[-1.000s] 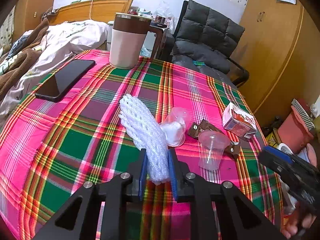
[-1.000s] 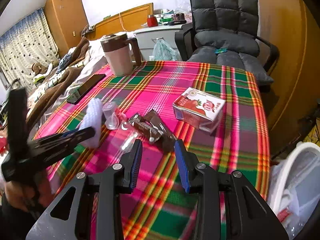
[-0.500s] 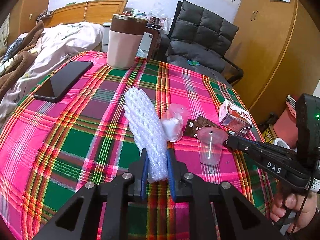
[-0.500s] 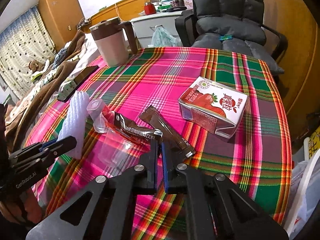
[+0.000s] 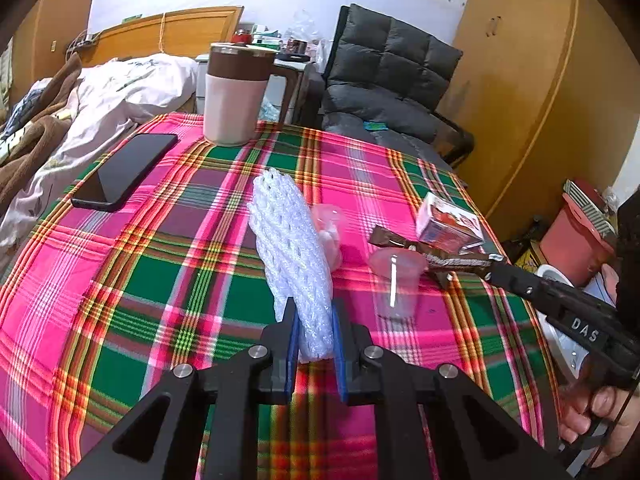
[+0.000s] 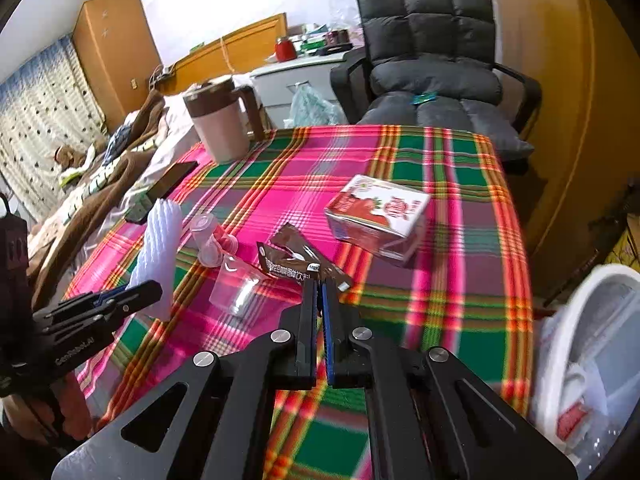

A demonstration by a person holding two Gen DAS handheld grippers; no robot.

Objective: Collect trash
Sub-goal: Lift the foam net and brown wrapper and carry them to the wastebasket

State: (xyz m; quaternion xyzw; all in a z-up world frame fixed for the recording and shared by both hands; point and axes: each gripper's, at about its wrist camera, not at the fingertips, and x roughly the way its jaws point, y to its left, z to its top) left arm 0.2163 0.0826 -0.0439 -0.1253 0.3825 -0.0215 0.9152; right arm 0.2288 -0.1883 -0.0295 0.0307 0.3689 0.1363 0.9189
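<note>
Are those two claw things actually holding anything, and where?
Left gripper pinches the white foam net at its near end; right gripper grips the brown wrapper's near edge.

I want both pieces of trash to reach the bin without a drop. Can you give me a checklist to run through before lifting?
1. Left tongs shut on the white foam net: ok.
2. Right tongs shut on the brown wrapper: ok; their jaws have just been closing onto its end.
3. Grip on the wrapper deep enough: cannot tell, only its edge is pinched.
4. Clear cup free of the wrapper: not ok, it lies against it and may get dragged.
5. Bin within reach beside the table: ok.
</note>
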